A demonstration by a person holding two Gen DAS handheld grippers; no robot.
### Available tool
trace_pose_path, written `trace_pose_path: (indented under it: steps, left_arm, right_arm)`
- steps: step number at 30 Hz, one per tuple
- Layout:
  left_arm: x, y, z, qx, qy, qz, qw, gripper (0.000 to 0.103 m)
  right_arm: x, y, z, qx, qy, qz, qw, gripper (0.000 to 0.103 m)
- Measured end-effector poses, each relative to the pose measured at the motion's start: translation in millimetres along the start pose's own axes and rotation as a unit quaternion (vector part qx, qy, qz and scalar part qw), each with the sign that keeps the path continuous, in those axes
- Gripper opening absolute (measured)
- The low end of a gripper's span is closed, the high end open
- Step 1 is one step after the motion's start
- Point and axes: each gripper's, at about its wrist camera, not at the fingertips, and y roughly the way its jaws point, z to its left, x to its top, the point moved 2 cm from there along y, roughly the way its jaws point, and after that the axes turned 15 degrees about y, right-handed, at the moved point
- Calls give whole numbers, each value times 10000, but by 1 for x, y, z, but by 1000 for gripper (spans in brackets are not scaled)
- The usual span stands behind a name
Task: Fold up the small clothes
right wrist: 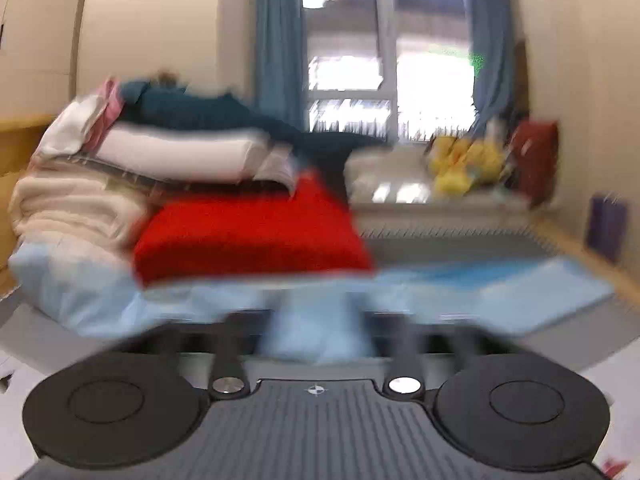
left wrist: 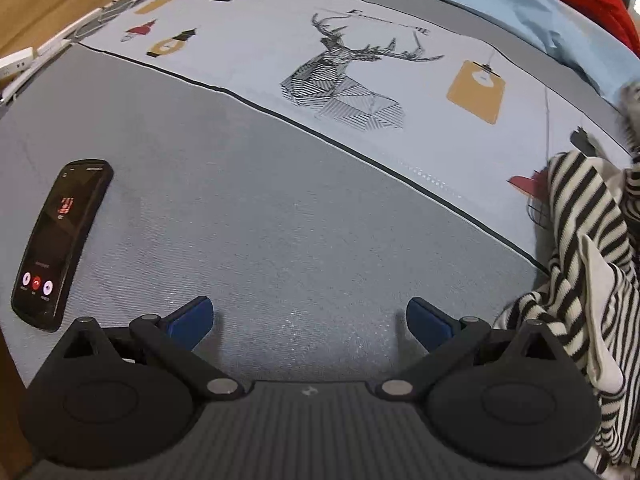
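The blue pads (left wrist: 188, 320) of the left gripper (left wrist: 310, 322) were held wide apart, with nothing between them but the bare grey bed cover (left wrist: 280, 220), over which they were pointed steeply downward. The gripper was probably kept there, empty and ready, because the flat grey area in front of it looked like the place where a garment could be spread for folding. The striped garment (left wrist: 580, 248), black and white, was seen bunched at the right edge of the left wrist view, just beside the right finger but not touched by it; part of it seemed to hang from above, so it may have been lifted from outside the view, though what was lifting it could not be seen. A phone (left wrist: 60, 240) with a lit screen was laid at the left, well apart from the garment, likely so that it would stay out of the working area. Beyond the grey area the cover carried a printed deer (left wrist: 340, 76). In the right wrist view the fingers of the right gripper (right wrist: 318, 332) were badly blurred; they appeared to be spread, with no cloth seen between them. Beyond them a pale blue sheet (right wrist: 520, 296), a red blanket (right wrist: 248, 232) and a stack of bedding (right wrist: 160, 152) were piled, apparently pushed away from the folding area, before a window (right wrist: 384, 60).
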Motion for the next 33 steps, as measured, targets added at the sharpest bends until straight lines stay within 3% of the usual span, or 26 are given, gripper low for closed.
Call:
trace_pose_path:
  steps: [1,3,6,8,11,15,18,19,20,21,25,27,30,31,32,33]
  left_arm:
    - [0,0,0,-14,-5,-1,10000,103]
    - [-1,0,0,-30,-68,21,10000,103]
    - [-4,-2,-4,-140,-63,48,9999,103]
    - [-5,-3,-7,-127,5,34,9999,103]
    - [-7,-3,-8,-102,5,39,9999,103]
    - [-8,1,-9,-115,-5,115,9999,103]
    - [-8,2,-11,-138,18,139,9998,103]
    - [-7,2,-11,-151,24,133,9998,103]
    - [-7,2,-12,-158,32,123,9998,103]
    - [-6,1,-12,-165,46,110,9998,103]
    - [-5,0,-12,-143,36,71,9999,103]
    - [-6,-2,-11,-155,11,52,9999,103]
    - [-6,-2,-11,-134,36,34,9999,103]
    - [-6,-2,-12,-130,44,32,9999,103]
    - [-6,-2,-13,-134,48,33,9999,103]
    - [-6,-2,-14,-150,61,40,9999,103]
  right_arm:
    - [-3,-6,-2,135,-207,98,9996,87]
    - [-37,-22,-13,562,-941,759,9911,83]
    - [-121,-47,-36,916,-1648,1988,9617,74]
    - [-178,-65,-47,1149,-1649,2741,9405,71]
    - [-243,-89,-45,1472,-1496,3352,9185,71]
    - [-287,-110,-26,1704,-1476,3369,9142,70]
    - [-285,-100,-17,1606,-1241,3006,9319,66]
    - [-279,-95,-20,1569,-1146,2986,9344,47]
    - [-277,-85,-20,1568,-1052,3091,9321,4]
    - [-275,-79,-20,1543,-1015,3224,9284,6]
    - [-242,-87,-44,1382,-1011,2729,9467,6]
    - [-208,-91,-71,973,-1040,2257,9637,6]
    - [-140,-85,-153,-263,-745,1684,9825,5]
    - [-117,-85,-188,-884,-689,1383,9840,5]
    - [-95,-85,-230,-1744,-643,977,9777,7]
    - [-78,-87,-271,-2648,-533,738,9600,9]
